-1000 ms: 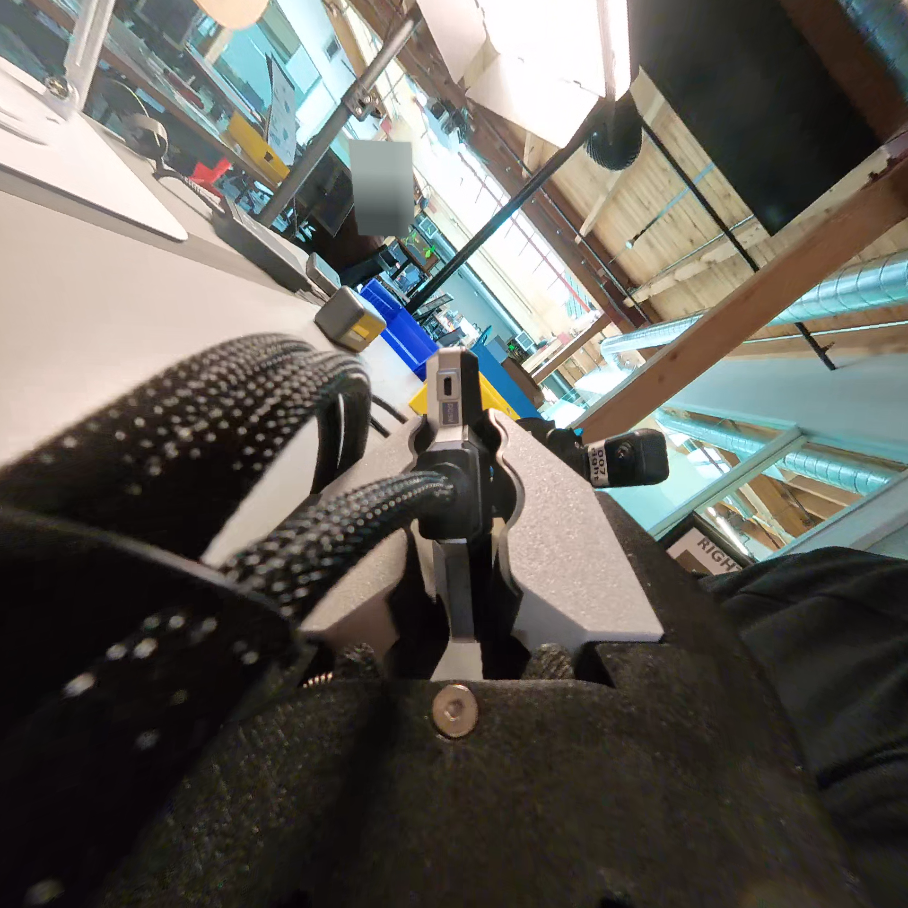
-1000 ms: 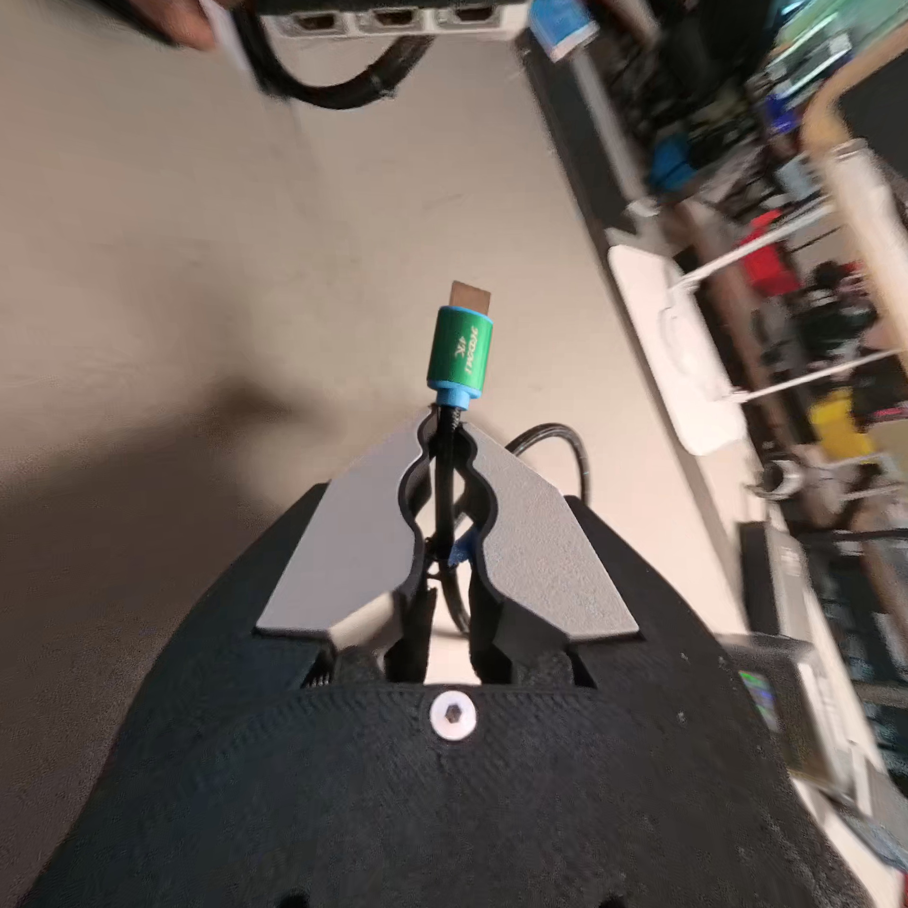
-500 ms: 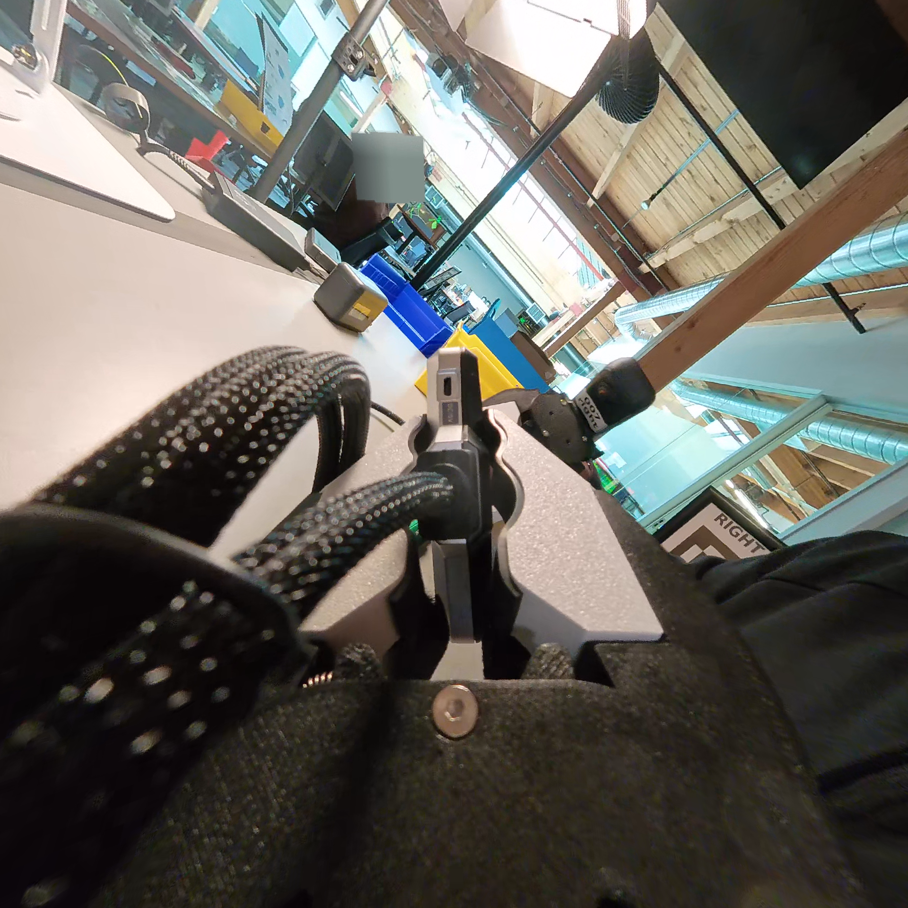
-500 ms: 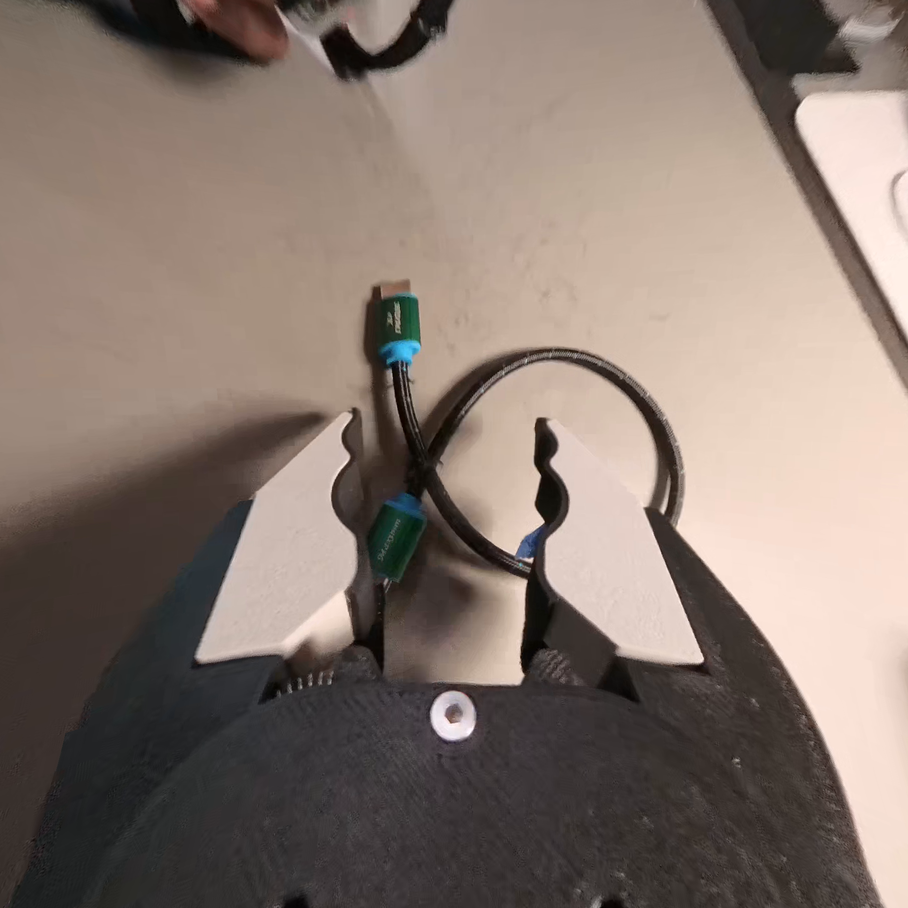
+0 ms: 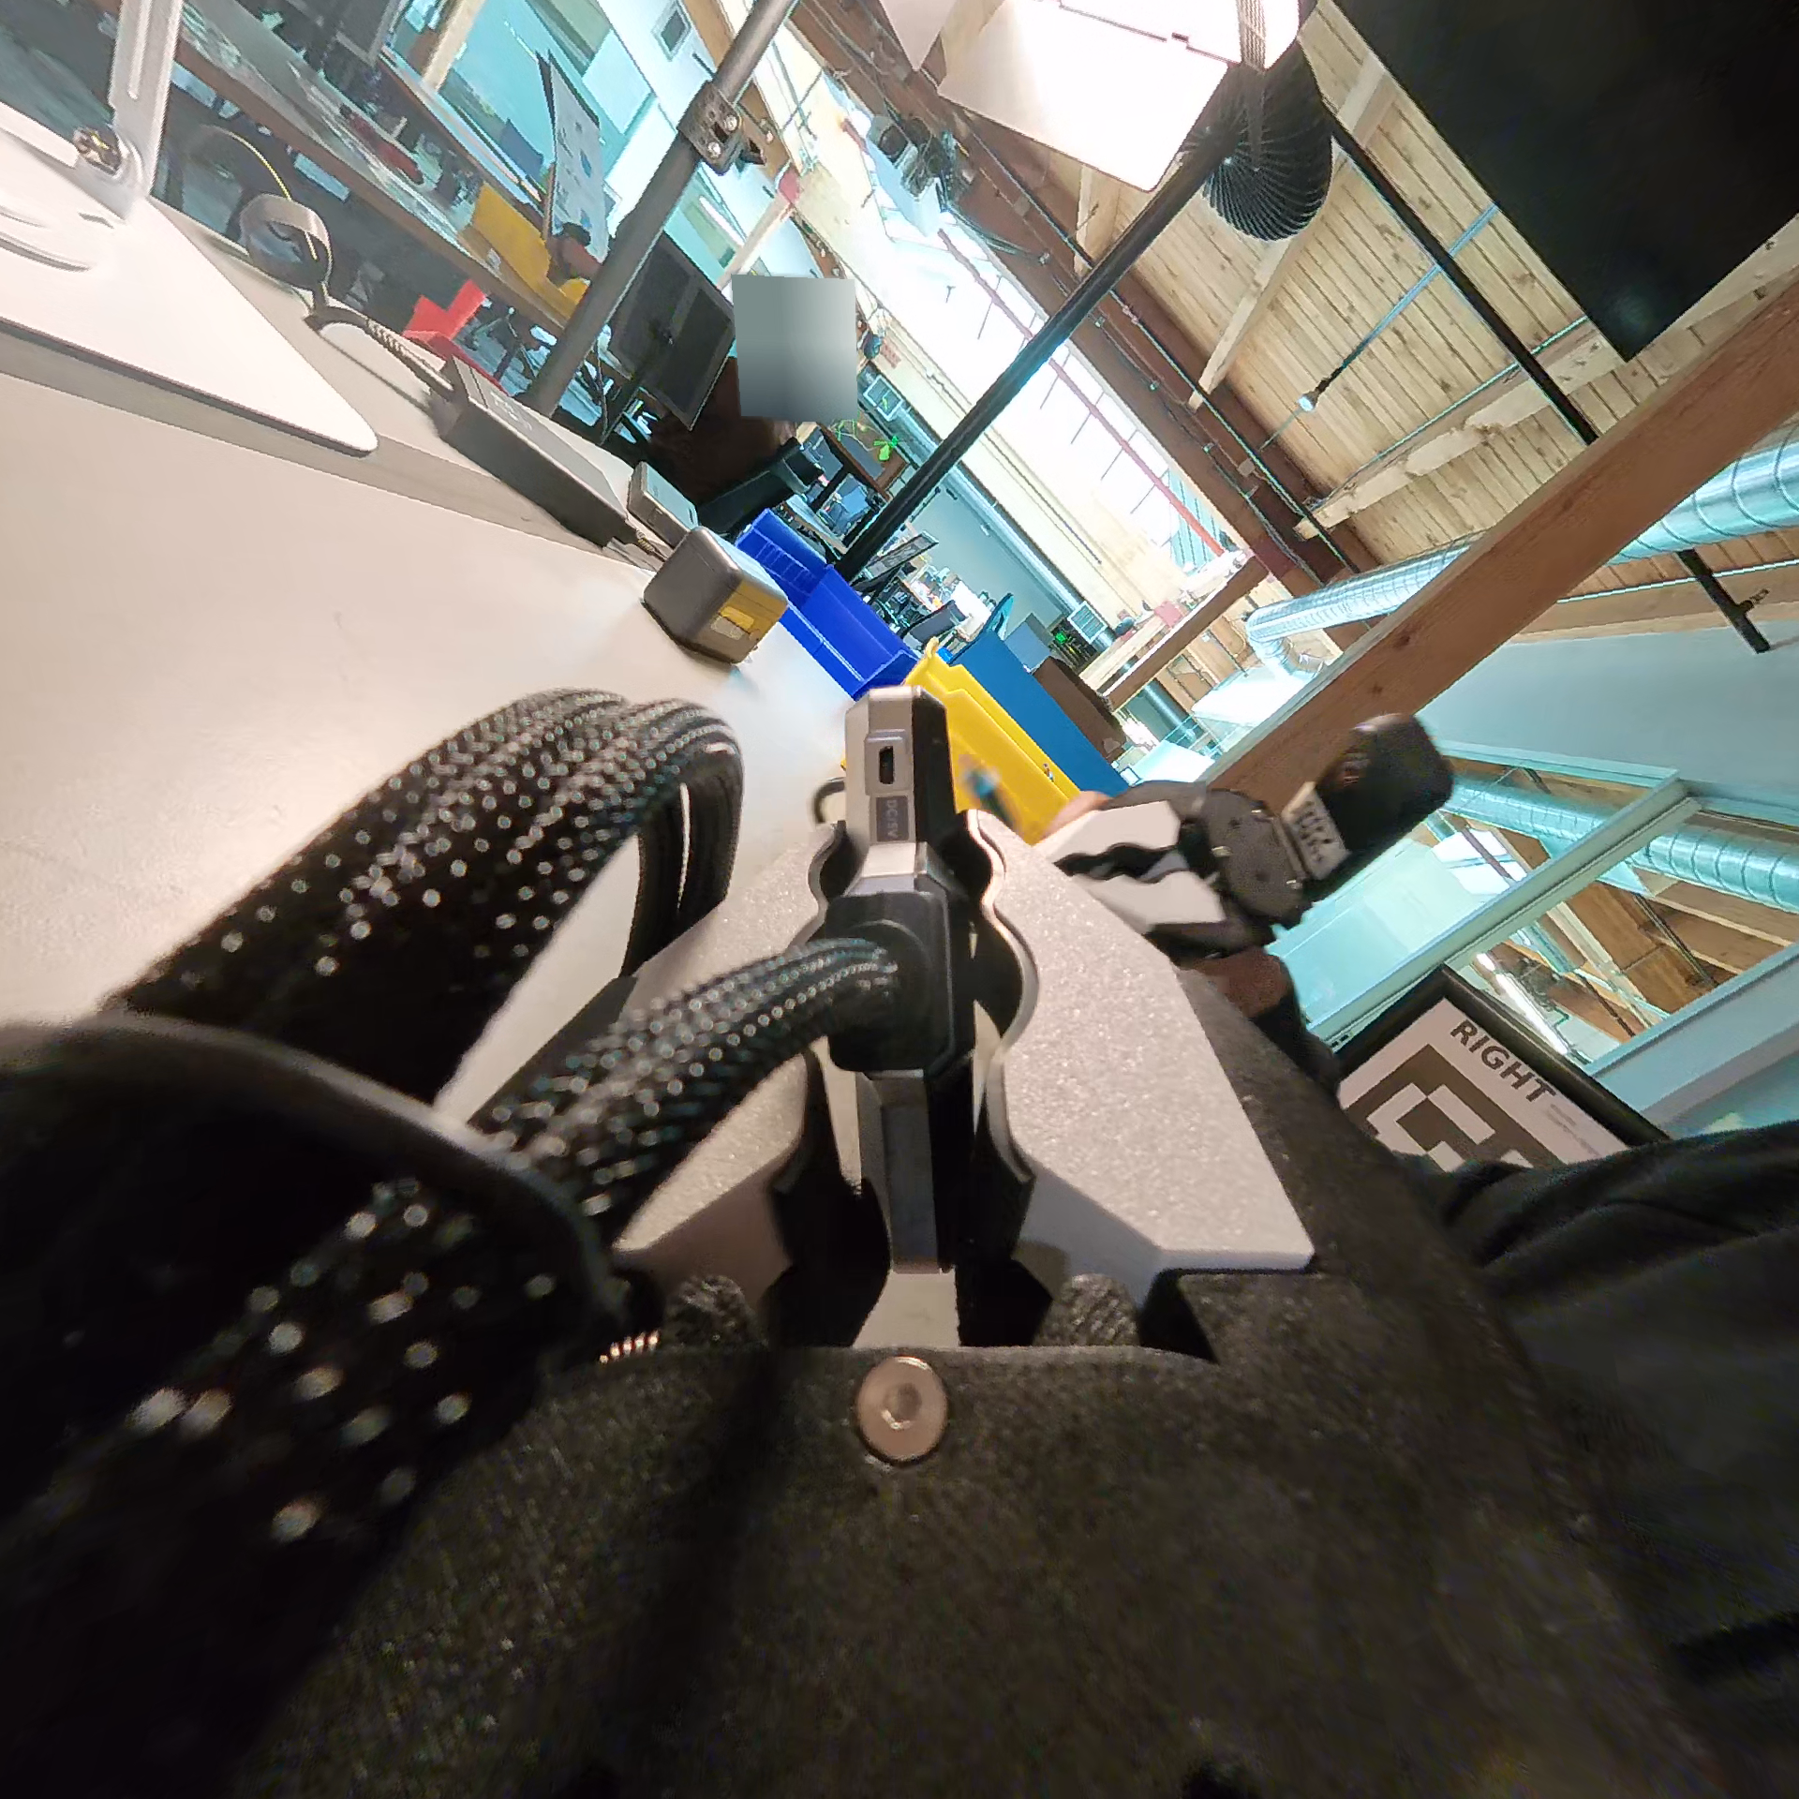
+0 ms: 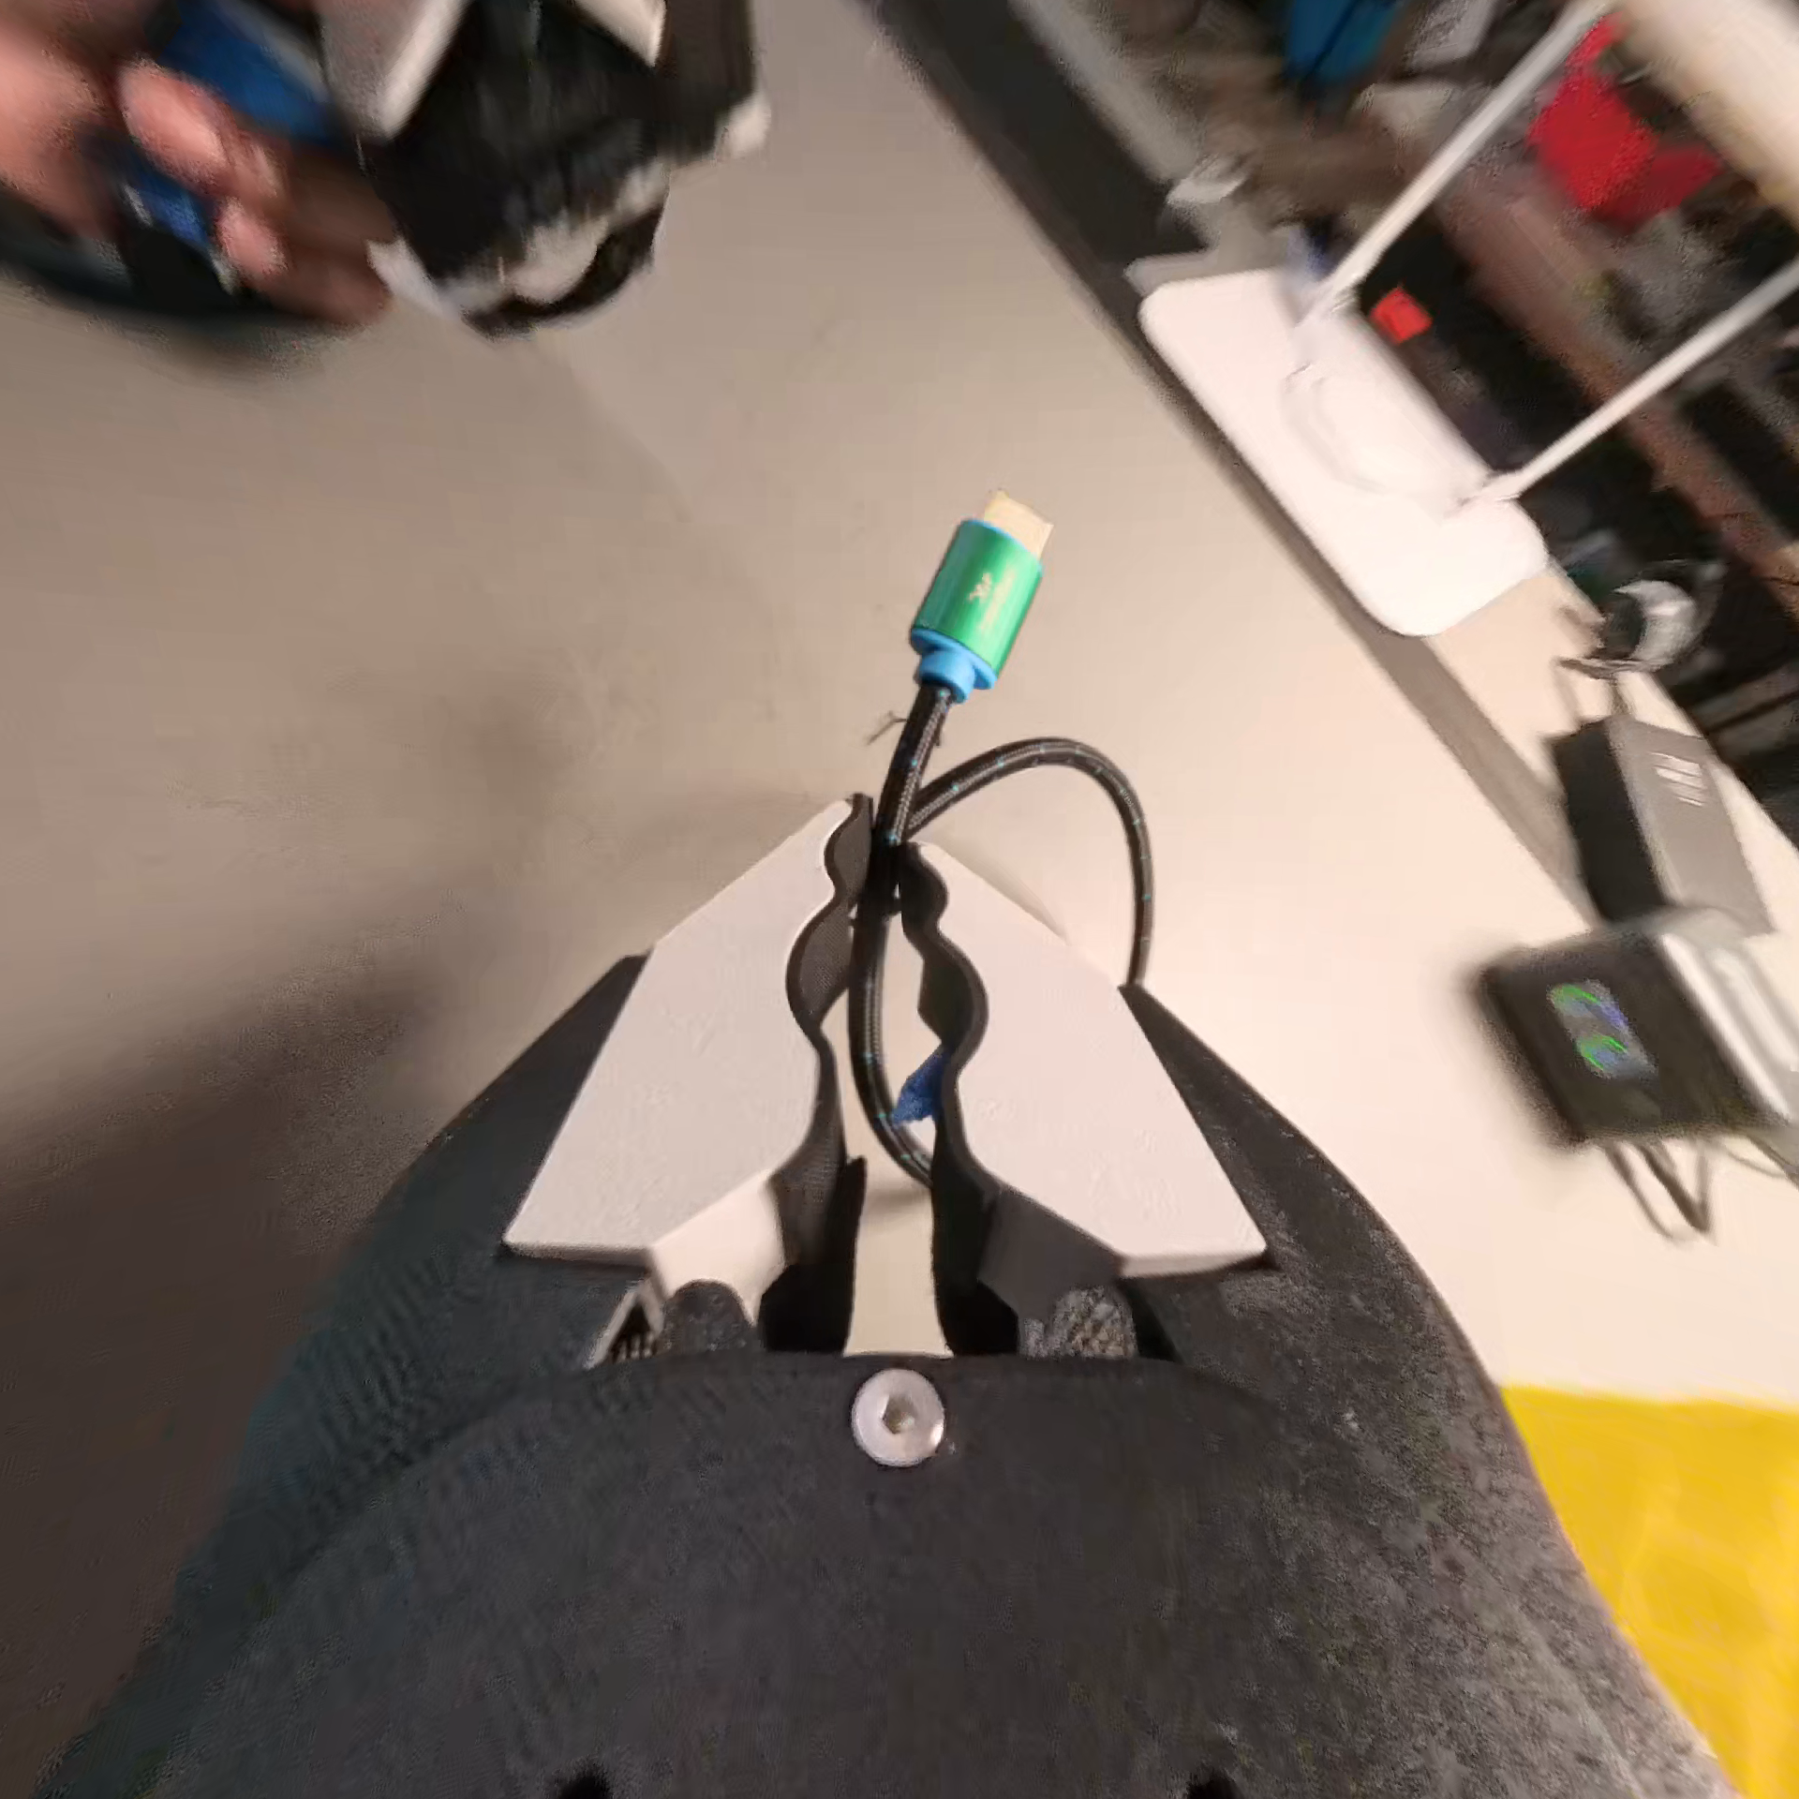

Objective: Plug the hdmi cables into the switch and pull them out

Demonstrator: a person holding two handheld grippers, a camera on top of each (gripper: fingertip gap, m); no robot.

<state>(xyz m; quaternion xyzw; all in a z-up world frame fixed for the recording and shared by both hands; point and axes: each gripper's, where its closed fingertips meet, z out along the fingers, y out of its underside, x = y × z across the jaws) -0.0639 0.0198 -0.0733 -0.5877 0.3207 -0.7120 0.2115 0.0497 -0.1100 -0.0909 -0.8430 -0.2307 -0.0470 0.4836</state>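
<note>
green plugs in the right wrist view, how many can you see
1. The green plug sticks out past the right claw, which is shut on its braided cable. A second plug at the cable's other end may be hidden under the claw.

Left gripper: pale grey fingers on a black textured body, closed on the silver-and-black switch, from which a thick black braided cable with pale flecks runs. Right gripper: off-white fingers with black wavy pads, around a thin black cable flecked blue, ending in a green plug with blue collar and gold tip. Tabletop beige; bins beyond yellow and blue.
</note>
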